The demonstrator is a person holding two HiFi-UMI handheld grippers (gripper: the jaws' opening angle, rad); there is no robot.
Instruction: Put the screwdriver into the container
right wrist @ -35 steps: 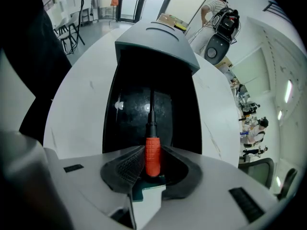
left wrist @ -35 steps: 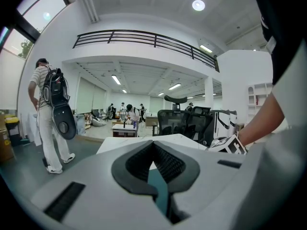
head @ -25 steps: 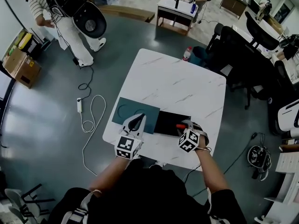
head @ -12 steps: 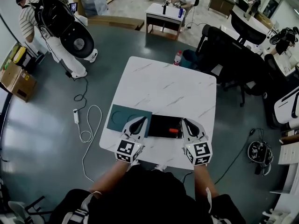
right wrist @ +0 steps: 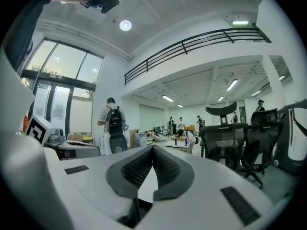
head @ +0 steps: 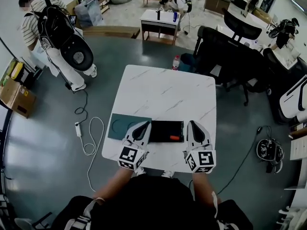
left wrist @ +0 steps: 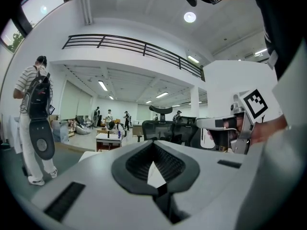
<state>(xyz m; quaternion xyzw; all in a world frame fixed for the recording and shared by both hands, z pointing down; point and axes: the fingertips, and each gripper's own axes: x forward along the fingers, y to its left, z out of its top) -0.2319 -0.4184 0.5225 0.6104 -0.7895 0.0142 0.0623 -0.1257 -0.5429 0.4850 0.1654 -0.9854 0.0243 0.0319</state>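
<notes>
The screwdriver (head: 174,138), with its orange-red handle, lies inside the black container (head: 160,128) near the front edge of the white table (head: 168,92). My left gripper (head: 144,124) rests shut and empty just left of the container, over the edge of a green mat (head: 123,126). My right gripper (head: 193,123) sits just right of the container, also shut with nothing in it. In the left gripper view the left gripper (left wrist: 153,143) has its pads meeting and points out into the room. In the right gripper view the right gripper (right wrist: 153,150) does the same.
A person with a backpack (head: 60,30) stands at the far left. Black office chairs (head: 225,47) crowd the table's right side. A water bottle (head: 176,62) stands on the floor beyond the table. A white cable and power strip (head: 81,131) lie on the floor at left.
The right gripper has drawn back from over the container to its right side and shut, leaving the screwdriver inside. The left gripper has hardly moved.
</notes>
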